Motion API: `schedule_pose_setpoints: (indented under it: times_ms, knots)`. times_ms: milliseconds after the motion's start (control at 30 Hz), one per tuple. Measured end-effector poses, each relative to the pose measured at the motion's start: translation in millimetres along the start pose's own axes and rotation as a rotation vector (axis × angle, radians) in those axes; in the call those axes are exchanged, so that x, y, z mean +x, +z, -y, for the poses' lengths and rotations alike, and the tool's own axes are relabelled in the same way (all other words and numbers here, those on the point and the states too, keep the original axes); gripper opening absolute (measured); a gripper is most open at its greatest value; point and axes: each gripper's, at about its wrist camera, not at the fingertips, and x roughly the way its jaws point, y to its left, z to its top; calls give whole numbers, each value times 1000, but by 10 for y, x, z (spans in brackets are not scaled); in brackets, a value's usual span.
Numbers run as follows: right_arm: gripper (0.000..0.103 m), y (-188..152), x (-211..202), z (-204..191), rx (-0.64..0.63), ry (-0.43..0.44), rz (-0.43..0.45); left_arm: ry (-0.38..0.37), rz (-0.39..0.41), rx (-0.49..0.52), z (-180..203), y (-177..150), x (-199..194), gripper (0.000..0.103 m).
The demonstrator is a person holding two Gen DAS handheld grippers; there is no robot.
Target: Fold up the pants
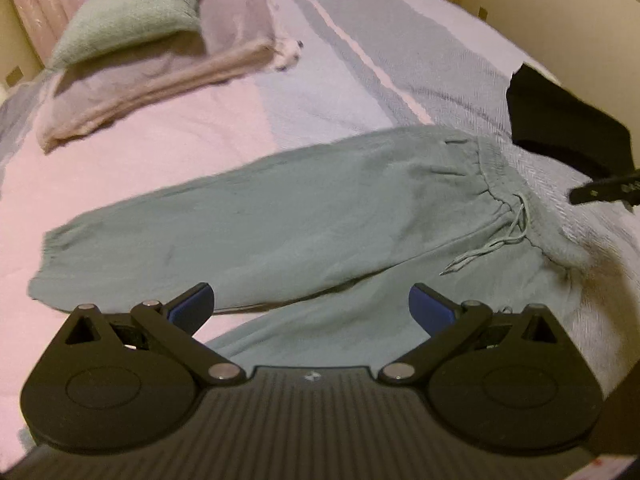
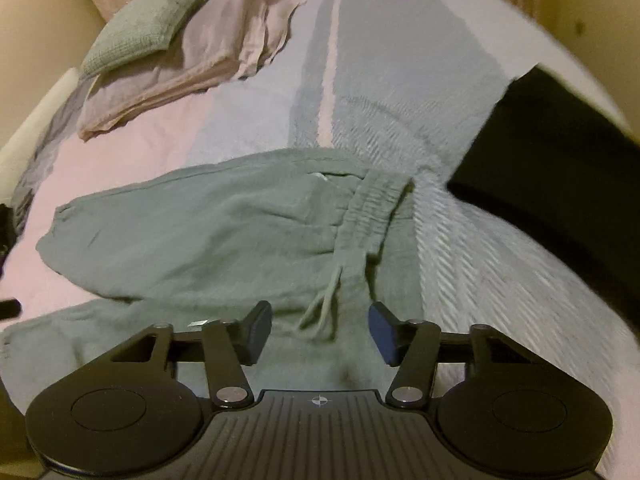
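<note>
bed [image 1: 160, 152] | green pants [image 1: 280, 216] spread flat | left gripper [image 1: 310, 306] fingers released | right gripper [image 2: 320, 330] fingers released

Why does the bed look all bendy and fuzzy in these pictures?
Both views use a fisheye lens, so the bed bulges and corners go dark. Left wrist view: the pillows smear with blur. Right wrist view: the pants look soft; light is dim and pinkish.

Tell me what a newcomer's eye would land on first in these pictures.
First, the green pants spread across the bed, legs pointing left, waistband and drawstring to the right. Next, both tools, left tool and right tool, open above the near leg, holding nothing. Then the green pillow on folded pinkish linen at the far left.
</note>
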Motion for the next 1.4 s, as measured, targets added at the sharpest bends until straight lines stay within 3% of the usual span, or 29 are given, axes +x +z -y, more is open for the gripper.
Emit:
schedule_pose_setpoints:
  times_ms: [200,300,367,533,633,1000,1167,1400]
  knots:
    - [39,232,739,435,69,93,-47,-19,-58,15,384,214,499,102]
    - [25,291,982,609,135,129,-75,-24,-74,31,491,279,620,102]
    - [11,318,1018,665,160,138,-86,-30,-86,37,527,302,670,102]
    - [6,440,779,906,151,83,-4,-50,-79,32,574,386,708,102]
    - [8,362,909,896,129,83,-59,-75,-74,51,620,387,733,102]
    - [11,384,966,789,53,20,-52,-59,-94,34,504,288,728,102]
    - [50,481,807,635,26,-27,-51,-42,-94,-26,359,239,612,102]
    - [55,280,202,101,-57,-104,-51,-26,-72,-68,53,29,190,102]
